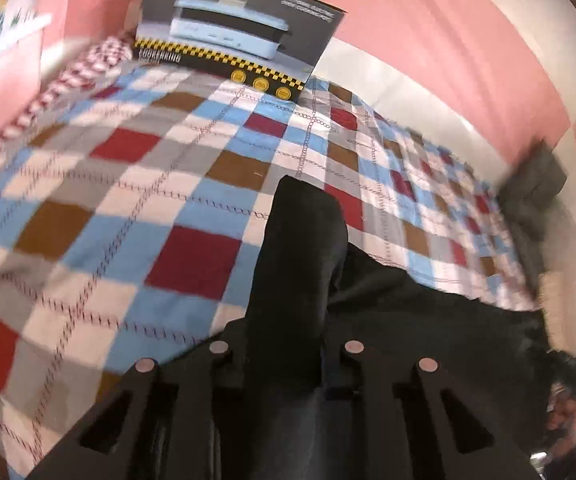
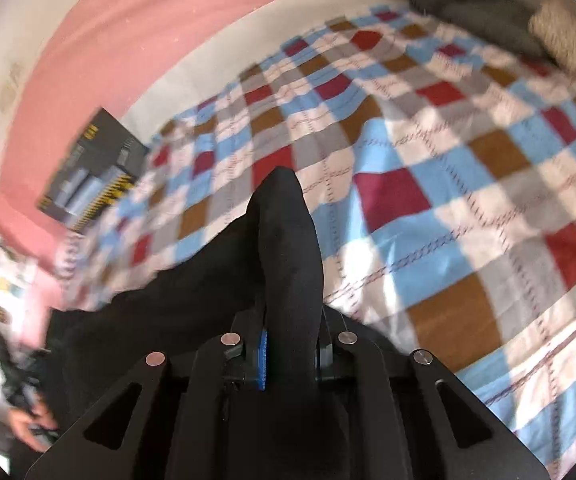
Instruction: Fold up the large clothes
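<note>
Both wrist cams look steeply down, close over same checkered blanket [image 1: 127, 200].

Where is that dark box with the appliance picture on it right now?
The dark box stands at the far edge of the checked blanket, leaning against the pink wall. In the right wrist view it appears at the left.

black garment [image 1: 308, 240] | bunched, draped off checked bedspread [image 1: 127, 200] | lifted at two spots, sagging btwn

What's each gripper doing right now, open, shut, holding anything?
Left gripper: shut on the black garment.
Right gripper: shut on the same black garment, above the checked blanket.
</note>
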Tool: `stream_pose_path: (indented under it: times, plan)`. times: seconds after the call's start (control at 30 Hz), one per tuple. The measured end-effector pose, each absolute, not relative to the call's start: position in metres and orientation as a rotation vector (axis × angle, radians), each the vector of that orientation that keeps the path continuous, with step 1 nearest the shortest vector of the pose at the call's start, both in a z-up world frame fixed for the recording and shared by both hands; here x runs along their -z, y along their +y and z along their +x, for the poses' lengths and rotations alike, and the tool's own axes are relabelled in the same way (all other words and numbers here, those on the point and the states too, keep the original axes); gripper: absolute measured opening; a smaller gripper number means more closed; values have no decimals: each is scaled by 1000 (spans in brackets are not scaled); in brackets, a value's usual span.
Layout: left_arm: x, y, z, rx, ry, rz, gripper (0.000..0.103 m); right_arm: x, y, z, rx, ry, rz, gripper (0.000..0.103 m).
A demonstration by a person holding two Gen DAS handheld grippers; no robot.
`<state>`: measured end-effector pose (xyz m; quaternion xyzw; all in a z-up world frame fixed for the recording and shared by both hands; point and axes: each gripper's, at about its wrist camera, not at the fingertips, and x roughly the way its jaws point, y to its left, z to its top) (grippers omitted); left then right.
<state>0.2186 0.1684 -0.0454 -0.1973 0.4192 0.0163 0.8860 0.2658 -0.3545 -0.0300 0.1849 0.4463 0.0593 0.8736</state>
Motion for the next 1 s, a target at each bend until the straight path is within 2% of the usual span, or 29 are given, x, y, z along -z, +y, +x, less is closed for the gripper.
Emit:
stream_pose_path:
  times: [0.17,0.43,0.53,0.57,0.6,0.63,0.83,1.0]
  plan:
    - [94,156,232,-105,884,-332,30,84,-334,284,-42,985,250,18]
    - [118,153,239,-134,866,-324,43,106,-325,288,-1,954,182,23]
    - [114,157,238,-152,889,-344,56,104,-328,287,-3,967,214,30]
    - [110,162,238,-161,907,-365,61,99,-333,287,0,986,242,38]
    - [105,166,237,-168,918,-383,61,94,-337,287,18,999,251,46]
    - [97,171,234,-166,922,-404,61,85,-340,285,35,998,257,48]
    - [31,161,194,-179,825,-380,59,-2,-309,228,-2,776,181,48]
    - [1,70,166,11,740,-282,59,-15,-219,172,-151,701,49,48]
